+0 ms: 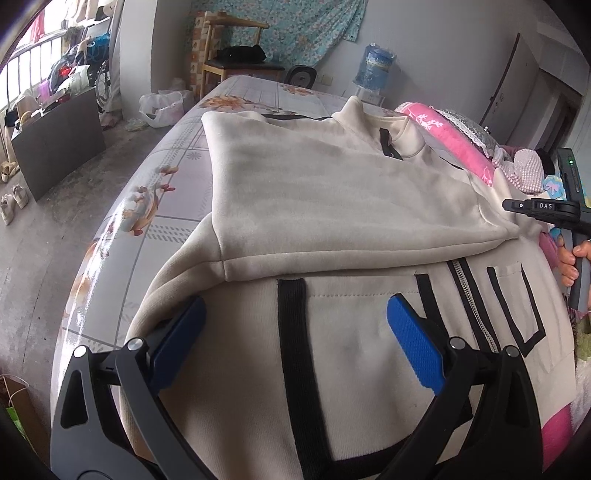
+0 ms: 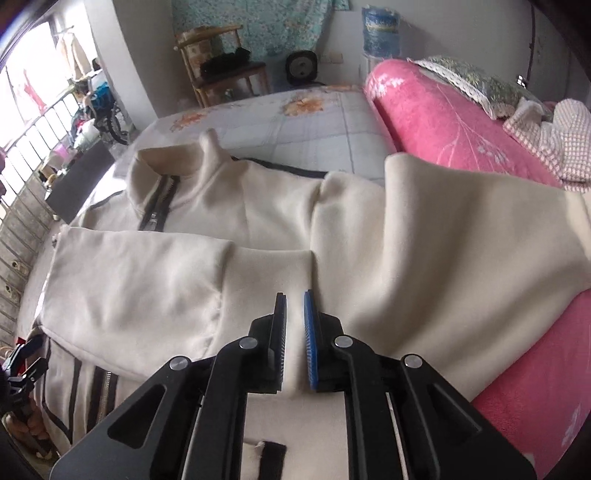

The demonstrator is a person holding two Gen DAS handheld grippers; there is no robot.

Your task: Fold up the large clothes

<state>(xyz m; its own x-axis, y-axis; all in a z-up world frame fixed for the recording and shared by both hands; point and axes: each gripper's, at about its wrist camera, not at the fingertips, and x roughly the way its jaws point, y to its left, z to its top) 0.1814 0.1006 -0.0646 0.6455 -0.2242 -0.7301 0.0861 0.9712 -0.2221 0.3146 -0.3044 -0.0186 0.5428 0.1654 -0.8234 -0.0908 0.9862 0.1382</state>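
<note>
The cream jacket [image 1: 332, 206] with black stripes and a zipper lies flat on the flowery bed [image 1: 159, 192], one sleeve folded across its front; its collar sits at twelve o'clock in the left view; the left gripper [image 1: 295, 332] hangs over the hem, fingers wide open, holding nothing; the right gripper [image 2: 294, 332] has its fingers pinched on a fold of the jacket; a pink blanket [image 2: 461, 122] lies at two o'clock.

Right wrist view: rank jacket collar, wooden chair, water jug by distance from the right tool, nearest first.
From the right tool, nearly shut with a fold of cream fabric between its pads:
1. Jacket collar, ahead-left on the bed.
2. Wooden chair, past the bed's far edge, left of centre.
3. Water jug, against the back wall, right of centre.
</note>
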